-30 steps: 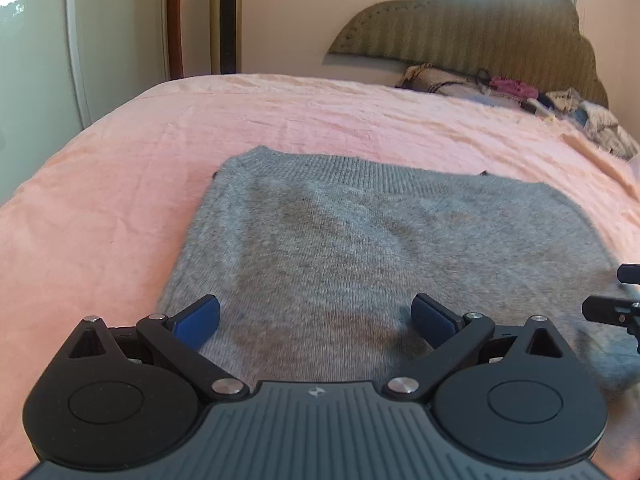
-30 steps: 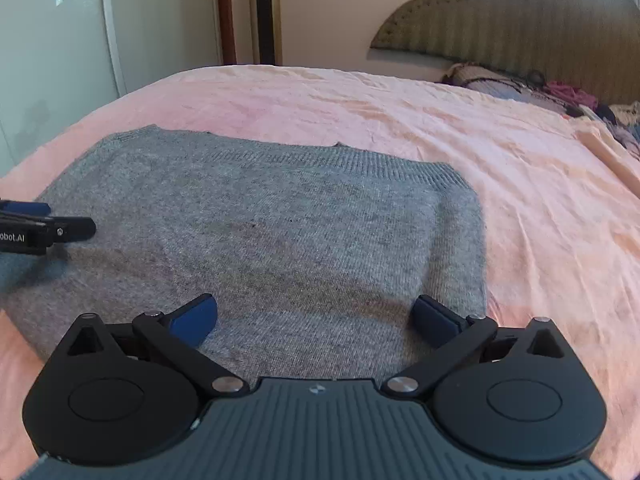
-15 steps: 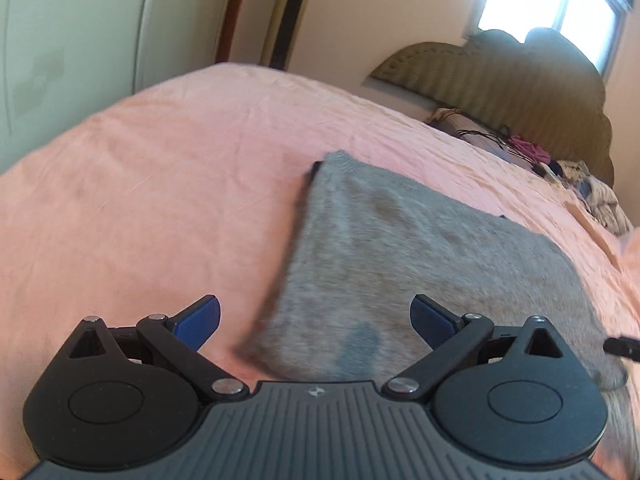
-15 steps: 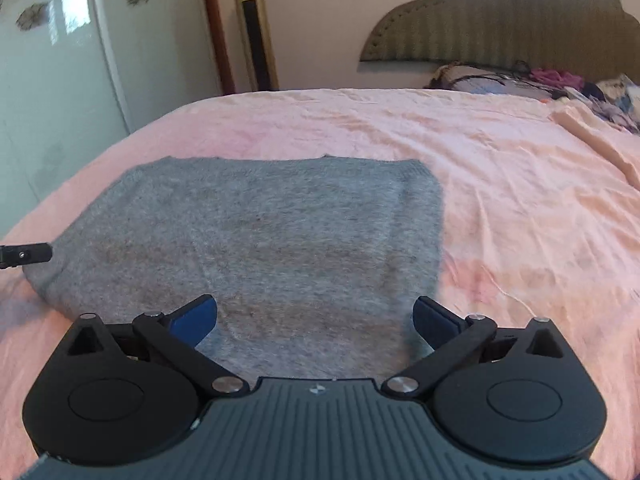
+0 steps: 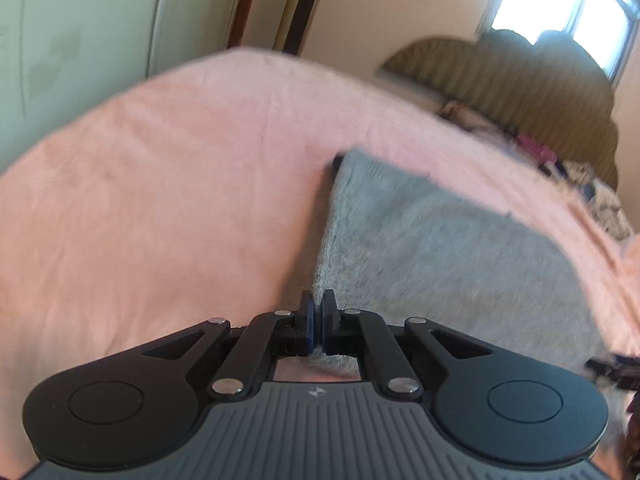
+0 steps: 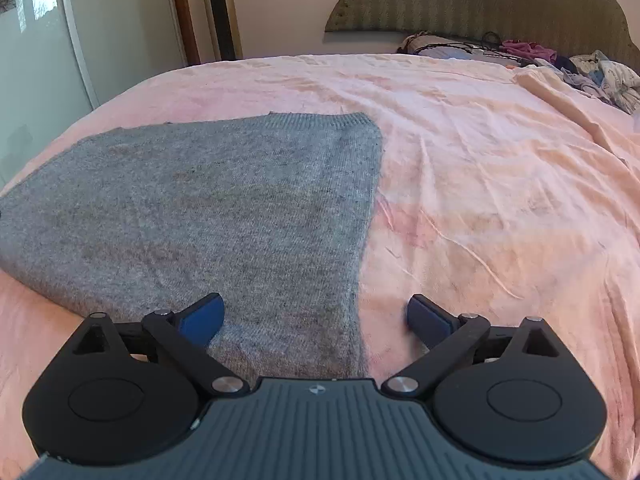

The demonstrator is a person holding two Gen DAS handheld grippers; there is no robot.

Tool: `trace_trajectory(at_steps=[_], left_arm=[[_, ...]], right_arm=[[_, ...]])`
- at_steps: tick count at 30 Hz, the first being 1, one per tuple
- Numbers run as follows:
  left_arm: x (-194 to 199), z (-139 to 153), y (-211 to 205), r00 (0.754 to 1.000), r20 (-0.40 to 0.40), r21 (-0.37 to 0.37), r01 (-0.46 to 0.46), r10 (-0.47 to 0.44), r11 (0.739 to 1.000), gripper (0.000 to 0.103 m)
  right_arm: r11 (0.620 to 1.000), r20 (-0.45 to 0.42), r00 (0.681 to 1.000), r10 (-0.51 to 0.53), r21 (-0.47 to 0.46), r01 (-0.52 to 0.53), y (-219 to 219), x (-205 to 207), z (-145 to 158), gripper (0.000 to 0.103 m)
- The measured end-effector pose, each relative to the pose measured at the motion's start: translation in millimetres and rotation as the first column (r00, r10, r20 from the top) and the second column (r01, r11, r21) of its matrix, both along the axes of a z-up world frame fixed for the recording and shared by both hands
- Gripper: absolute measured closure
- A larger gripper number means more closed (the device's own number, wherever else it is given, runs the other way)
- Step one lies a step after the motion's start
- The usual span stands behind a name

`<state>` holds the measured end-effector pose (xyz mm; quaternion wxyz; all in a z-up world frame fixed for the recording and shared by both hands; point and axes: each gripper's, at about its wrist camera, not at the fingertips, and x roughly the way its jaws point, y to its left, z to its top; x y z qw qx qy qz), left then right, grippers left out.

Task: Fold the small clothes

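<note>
Pink bedsheet (image 6: 480, 184) fills most of both views, wrinkled, esp. toward 2 o'clock in the right wrist view. Padded headboard (image 6: 480, 0) at 12–1 o'clock against the wall; pile of mixed clothes (image 6: 600, 72) at 2 o'clock by it. Tall gold-and-black tower unit (image 6: 220, 12) at 11 o'clock, pale wardrobe door (image 6: 60, 40) at 10.

Grey knit garment (image 6: 208, 216) lies flat on the sheet, 9–10 o'clock from centre in the right view, ribbed edge away from cam; in the left view (blurry) it runs from centre to 3 o'clock.

Left gripper (image 5: 316, 322): clenched on the garment's near left corner edge, fabric pinched btwn blue pads.

Right gripper (image 6: 314, 318): released, jaws wide, straddling the garment's near right edge; pads not pressing on it.
</note>
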<state>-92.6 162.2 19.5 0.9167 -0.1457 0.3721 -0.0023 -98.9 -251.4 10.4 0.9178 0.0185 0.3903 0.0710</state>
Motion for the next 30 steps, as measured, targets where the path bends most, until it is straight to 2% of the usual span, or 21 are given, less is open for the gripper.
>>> trace_trajectory(at_steps=[2, 5, 7, 8, 9, 10, 11, 12, 13, 14, 16, 20, 21, 23, 24, 25, 26, 27, 30], left_arm=[[-3.9, -4.5, -1.7, 1.0, 0.021, 0.025, -0.002, 0.002, 1.0, 0.098], [-13.1, 10.5, -0.5, 0.998, 0.057, -0.01, -0.012, 0.012, 1.0, 0.088], [-26.6, 23.7, -0.8, 0.99, 0.133, -0.008, -0.055, 0.055, 0.998, 0.085], [-31.8, 31.7, -6.9, 0.982, 0.184, 0.001, -0.049, 0.048, 0.999, 0.078], [-33.0, 37.9, -15.9, 0.975, 0.223, 0.017, -0.024, 0.02, 1.0, 0.066], [-29.3, 42.8, -29.2, 0.966, 0.258, 0.035, 0.024, -0.032, 0.999, 0.057], [-22.1, 44.3, -42.3, 0.956, 0.28, 0.056, 0.071, -0.084, 0.996, 0.037], [-11.6, 44.3, -56.1, 0.946, 0.297, 0.09, 0.106, -0.129, 0.99, 0.027], [4.1, 43.1, -71.9, 0.934, 0.314, 0.144, 0.131, -0.171, 0.981, 0.027], [22.2, 42.2, -84.3, 0.93, 0.314, 0.191, 0.134, -0.19, 0.972, 0.027], [69.5, 40.5, -100.0, 0.942, 0.267, 0.216, 0.15, -0.206, 0.965, 0.029], [160.9, 29.1, -99.3, 0.977, 0.124, 0.122, 0.157, -0.172, 0.98, 0.028], [180.9, 21.5, -95.9, 0.986, 0.078, 0.116, 0.139, -0.148, 0.984, 0.029], [212.8, 0.8, -93.6, 0.984, -0.046, 0.142, 0.179, -0.174, 0.974, 0.029], [218.3, -8.8, -94.5, 0.981, -0.055, 0.193, 0.192, -0.184, 0.962, 0.026], [216.2, -14.1, -99.2, 0.978, -0.028, 0.27, 0.205, -0.205, 0.941, 0.024], [218.4, -19.1, -101.5, 0.974, -0.025, 0.312, 0.22, -0.223, 0.924, 0.016], [220.1, -21.7, -98.9, 0.975, -0.014, 0.312, 0.215, -0.221, 0.926, 0.01], [218.3, -24.7, -91.4, 0.984, 0.024, 0.284, 0.162, -0.176, 0.945, 0.008]], right_arm=[[1.0, 0.005, 1.0, 0.014, -0.003, -0.014, -0.6, 0.7, -1.7, 0.0], [1.0, -0.014, 1.0, 0.008, -0.002, -0.008, -1.4, 4.2, 2.3, 0.0], [0.998, 0.002, 1.0, -0.022, 0.05, 0.022, -6.0, 1.1, 13.5, 0.004], [0.997, 0.027, 0.999, -0.025, 0.08, 0.022, -7.4, -2.0, 20.5, 0.004], [0.994, 0.054, 0.998, -0.022, 0.108, 0.016, -7.0, -4.1, 27.7, 0.003], [0.992, 0.072, 0.997, -0.015, 0.128, 0.006, -4.3, -3.3, 33.6, 0.002], [0.99, 0.084, 0.996, -0.001, 0.14, -0.011, 1.3, 0.5, 38.4, 0.001], [0.989, 0.092, 0.996, 0.019, 0.144, -0.032, 8.4, 6.9, 41.1, 0.001], [0.988, 0.101, 0.994, 0.045, 0.142, -0.059, 18.8, 17.4, 42.8, 0.001], [0.987, 0.105, 0.992, 0.07, 0.136, -0.084, 28.9, 29.0, 42.6, 0.001], [0.987, 0.084, 0.992, 0.095, 0.118, -0.105, 46.5, 58.6, 36.7, 0.001], [0.996, 0.022, 0.996, 0.083, 0.041, -0.084, 66.8, 96.5, 14.5, 0.0], [0.996, 0.009, 0.996, 0.085, 0.02, -0.085, 69.3, 98.3, 7.0, 0.0], [0.991, 0.043, 0.991, 0.126, -0.058, -0.124, 76.2, 88.4, -1.7, 0.0], [0.987, 0.057, 0.989, 0.138, -0.085, -0.133, 77.2, 81.8, -4.8, 0.0], [0.988, 0.072, 0.988, 0.136, -0.083, -0.13, 75.4, 76.5, -6.7, 0.0], [0.988, 0.079, 0.988, 0.135, -0.08, -0.128, 73.2, 72.7, -7.5, 0.0], [0.988, 0.078, 0.987, 0.14, -0.083, -0.133, 70.8, 70.9, -6.8, 0.0], [0.985, 0.005, 0.988, 0.155, -0.077, -0.154, 68.5, 78.9, 5.7, 0.0]])
